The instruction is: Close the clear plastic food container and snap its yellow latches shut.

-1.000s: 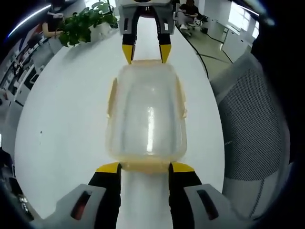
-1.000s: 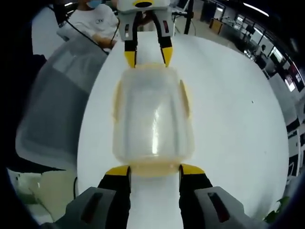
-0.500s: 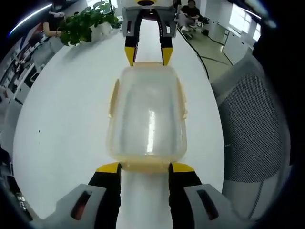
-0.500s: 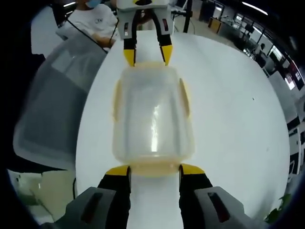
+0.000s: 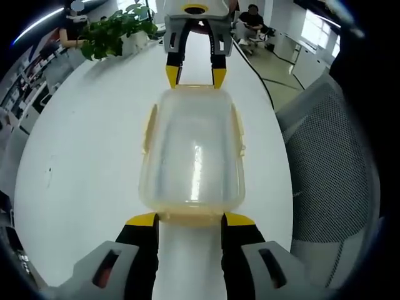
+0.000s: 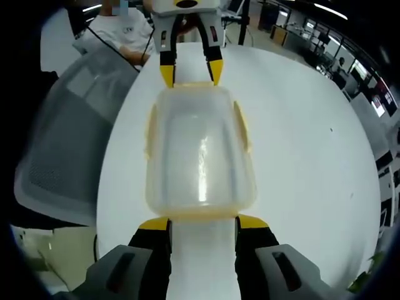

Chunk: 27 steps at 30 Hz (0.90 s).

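1. The clear plastic food container (image 5: 192,153) sits lid-on at the middle of the white table (image 5: 81,162), lengthwise between the two grippers.
2. In the left gripper view, the left gripper (image 5: 190,220) rises from 6 o'clock with its jaws spread; its yellow tips sit at the two corners of the container's near short end, flanking the yellow latch (image 5: 190,218) there.
3. In that same view the right gripper (image 5: 195,76) reaches in from 12 o'clock, jaws apart, tips at the far short end.
4. The right gripper view mirrors this (same container (image 6: 199,153), seen from the other end): the right gripper (image 6: 202,224) is spread at 6 o'clock against the near end, the left gripper (image 6: 189,74) at 12 o'clock on the far end.
5. Side latches (image 5: 237,128) lie along the long edges; whether they are snapped I cannot tell.
6. A mesh chair (image 5: 325,169) stands at 3 o'clock in the left gripper view, a potted plant (image 5: 115,31) at 11 o'clock.
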Tool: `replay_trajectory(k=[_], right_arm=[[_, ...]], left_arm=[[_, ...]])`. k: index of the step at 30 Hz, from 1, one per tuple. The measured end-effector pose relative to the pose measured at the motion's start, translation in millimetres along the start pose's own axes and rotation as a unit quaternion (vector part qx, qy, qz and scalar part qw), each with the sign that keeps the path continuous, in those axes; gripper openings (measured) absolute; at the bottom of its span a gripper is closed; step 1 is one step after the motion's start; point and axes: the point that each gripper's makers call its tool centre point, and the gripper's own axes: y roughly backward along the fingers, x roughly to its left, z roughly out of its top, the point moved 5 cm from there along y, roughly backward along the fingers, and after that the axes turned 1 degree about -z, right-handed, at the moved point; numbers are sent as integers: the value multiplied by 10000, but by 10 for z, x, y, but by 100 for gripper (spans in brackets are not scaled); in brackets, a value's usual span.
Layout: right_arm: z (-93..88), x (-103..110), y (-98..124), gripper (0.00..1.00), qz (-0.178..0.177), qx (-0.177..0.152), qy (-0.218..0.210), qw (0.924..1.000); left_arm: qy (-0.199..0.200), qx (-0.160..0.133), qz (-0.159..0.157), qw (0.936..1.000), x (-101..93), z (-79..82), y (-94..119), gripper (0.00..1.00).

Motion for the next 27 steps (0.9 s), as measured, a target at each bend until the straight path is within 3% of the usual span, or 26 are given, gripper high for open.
replay_trajectory(k=[12,19,24,27], right_arm=[[-22,0,3,39,26,64,19,10000],[-51,-2,36,39,21,72,-189,9998],[-85,-19,51,40,32,80,-345,9994],[-95,-31,71,41,23,25,-660,9978]], left_arm=[[170,8,-81,9998,0,-27,1,40],[312,146,-162,9993,-38,-72,-17,40],[391,76,-140,9991,-18,-53,5,40],[551,20,-146,9984,-14,-48,24,40]])
